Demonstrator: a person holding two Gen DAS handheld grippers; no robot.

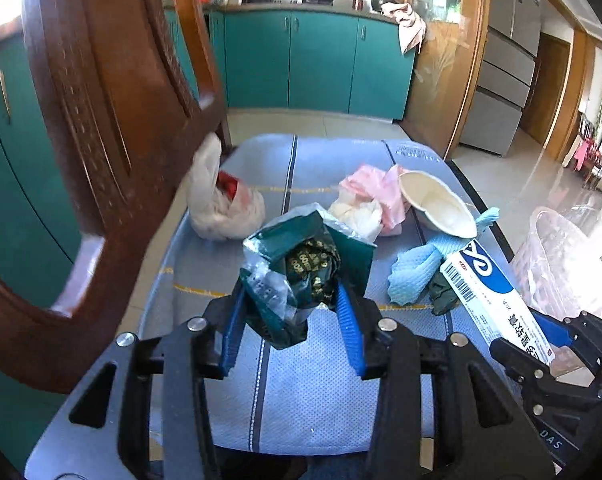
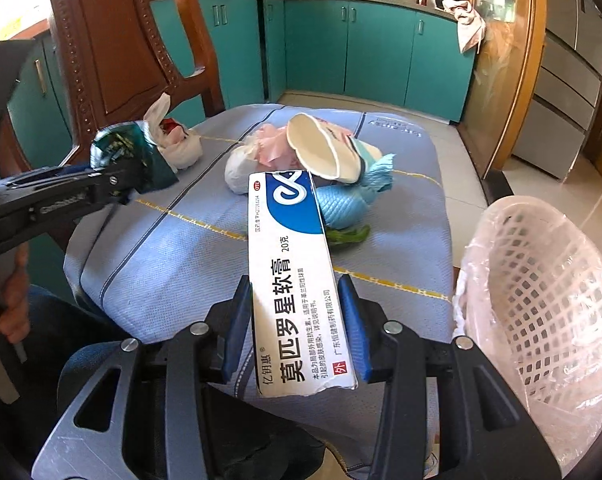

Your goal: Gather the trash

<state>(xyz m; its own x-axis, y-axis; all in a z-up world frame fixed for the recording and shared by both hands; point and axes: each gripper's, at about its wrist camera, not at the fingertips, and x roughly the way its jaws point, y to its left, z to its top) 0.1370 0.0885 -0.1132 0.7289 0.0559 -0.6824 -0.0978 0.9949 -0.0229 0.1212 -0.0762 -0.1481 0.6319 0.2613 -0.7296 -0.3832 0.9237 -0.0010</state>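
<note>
A: How do the tongs stand?

B: Both point forward and down over the blue mat [image 2: 173, 248]. The left gripper [image 1: 291, 312] is clamped on a crumpled green wrapper [image 1: 305, 264], one blue pad pressing each side, the wrapper lifted clear of the mat. The right gripper [image 2: 297, 320] is clamped on a white-and-blue ointment box [image 2: 297, 272]. A hand [image 2: 9, 300] grips the left tool's handle at the left edge of the right wrist view.

A: Which way does the box lie?

B: Its long axis runs straight out along the fingers, logo end away from the camera, held by the near end above the mat.

A: And what remains, counted?

B: On the mat: one knotted white bag [image 1: 221, 208], one pink-and-white bag bundle [image 1: 365, 204], one paper bowl [image 1: 437, 208] on its side, one blue cloth [image 1: 417, 272], one small green scrap [image 2: 347, 236]. One lined white basket [image 2: 549, 300] stands right of the mat; one wooden chair [image 1: 113, 120] is on its left.
</note>
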